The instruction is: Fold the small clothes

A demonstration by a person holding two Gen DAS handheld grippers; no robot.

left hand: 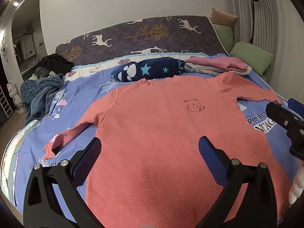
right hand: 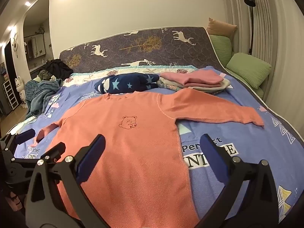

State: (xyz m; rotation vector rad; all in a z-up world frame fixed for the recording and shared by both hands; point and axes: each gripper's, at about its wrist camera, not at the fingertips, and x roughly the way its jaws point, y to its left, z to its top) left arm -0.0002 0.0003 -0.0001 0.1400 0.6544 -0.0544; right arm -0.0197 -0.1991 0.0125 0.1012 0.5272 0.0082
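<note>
My left tool (left hand: 150, 148) and right tool (right hand: 152, 148) stand wide, empty. The coral bear sweater (right hand: 133, 142) lies flat on the bed (right hand: 266, 152), collar at 12 o'clock. Risk: pinching the bedsheet along with the hem, dragging both.

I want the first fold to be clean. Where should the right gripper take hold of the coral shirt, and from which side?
Probably the cuff of the sleeve lying straight out across the blue sheet. The right gripper, jaws open, could come in from the outer end, since the coral shirt lies flat and that edge is free.
</note>
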